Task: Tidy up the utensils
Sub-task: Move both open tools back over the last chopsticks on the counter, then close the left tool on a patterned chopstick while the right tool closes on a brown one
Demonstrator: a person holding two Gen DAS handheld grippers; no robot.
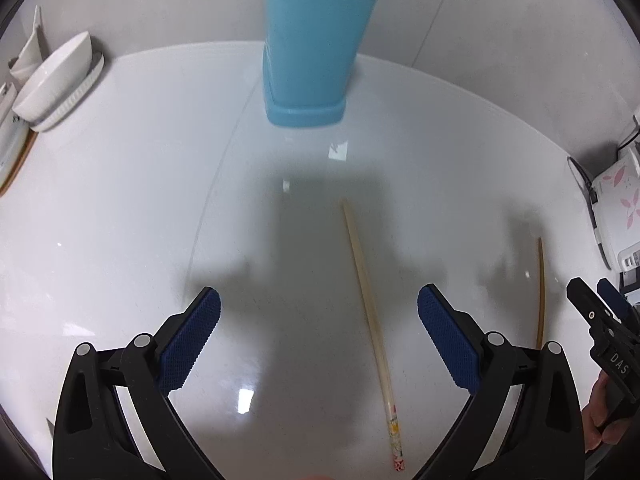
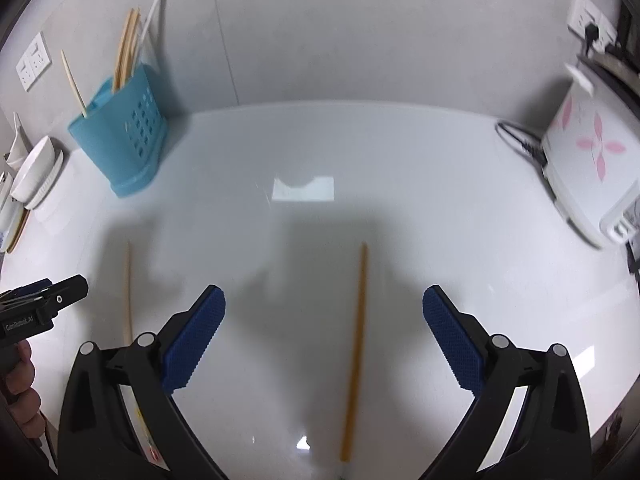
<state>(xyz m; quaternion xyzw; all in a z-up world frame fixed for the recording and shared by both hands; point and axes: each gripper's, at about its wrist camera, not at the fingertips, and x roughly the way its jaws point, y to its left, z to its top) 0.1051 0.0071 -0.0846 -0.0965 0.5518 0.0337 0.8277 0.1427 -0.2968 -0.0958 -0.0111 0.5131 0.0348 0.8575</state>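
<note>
A pale chopstick with a patterned end (image 1: 370,312) lies on the white counter, in the gap between the fingers of my left gripper (image 1: 319,312), which is open and above it. A darker brown chopstick (image 2: 356,344) lies between the wide-open fingers of my right gripper (image 2: 324,314), untouched. The blue utensil holder (image 1: 312,52) stands by the wall with several chopsticks in it. In the right wrist view the holder (image 2: 120,140) is at the far left, the pale chopstick (image 2: 128,288) beside the left gripper (image 2: 44,300). The brown chopstick (image 1: 541,288) and right gripper (image 1: 600,308) show at the left view's right edge.
White bowls and plates (image 1: 56,80) are stacked at the counter's left end. A white appliance with pink flowers (image 2: 592,168) and its cable stand at the right. Wall sockets (image 2: 34,66) sit behind the holder. A hand (image 2: 20,392) holds the left gripper.
</note>
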